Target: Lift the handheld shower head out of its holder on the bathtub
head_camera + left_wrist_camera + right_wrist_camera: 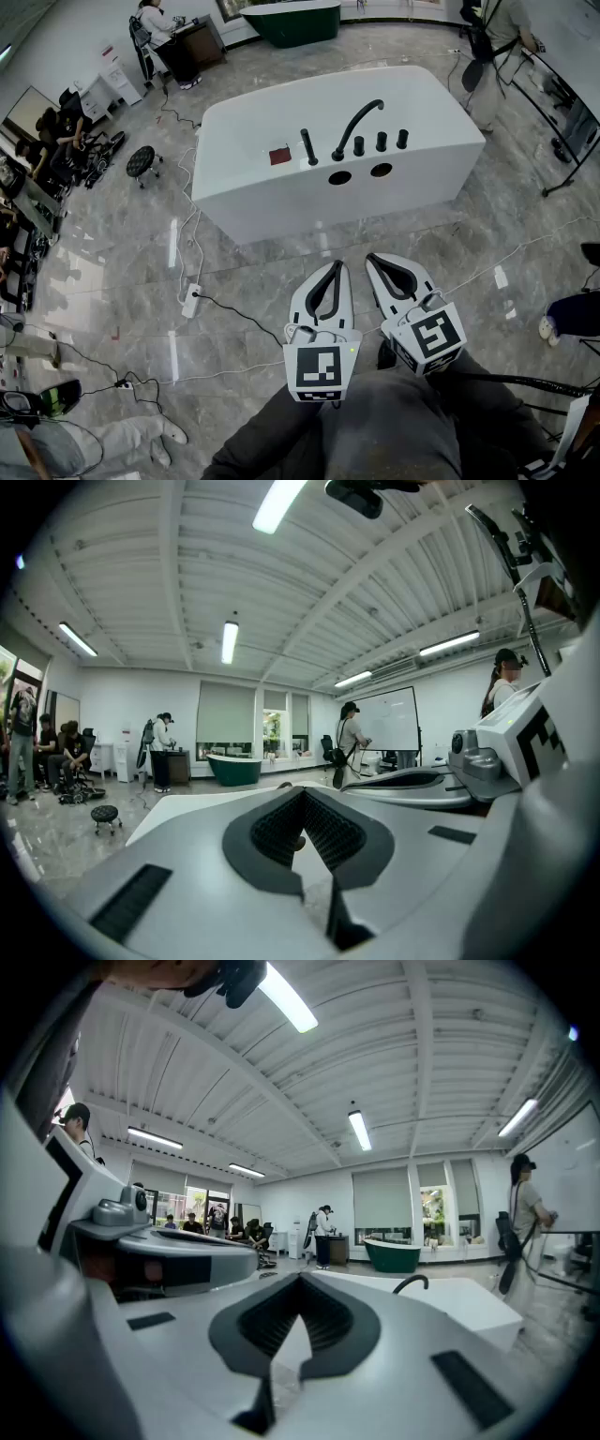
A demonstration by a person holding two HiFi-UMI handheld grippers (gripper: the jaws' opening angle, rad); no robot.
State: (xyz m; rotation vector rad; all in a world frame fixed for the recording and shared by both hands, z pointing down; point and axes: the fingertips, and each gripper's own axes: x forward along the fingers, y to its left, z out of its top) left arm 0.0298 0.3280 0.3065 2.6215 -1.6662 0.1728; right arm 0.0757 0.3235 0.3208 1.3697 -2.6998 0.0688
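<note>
The white bathtub [281, 192] stands on the grey marble floor ahead of me. On its deck the black handheld shower head [308, 147] stands upright in its holder, left of the curved black spout [357, 124] and three black knobs [381, 142]. My left gripper [336, 268] and right gripper [372, 258] are side by side near the bottom of the head view, short of the tub and pointing at it. Both are shut with nothing between the jaws. The left gripper view shows the left gripper [302, 797] over the tub's white top [187, 803]. Beyond the right gripper [300, 1283] the spout [410, 1283] shows.
Cables [230, 314] and a power strip [190, 301] lie on the floor left of the grippers. A black stool [141, 161] stands left of the tub and a green tub [292, 21] at the back. People stand at the back left [161, 28] and right [497, 47].
</note>
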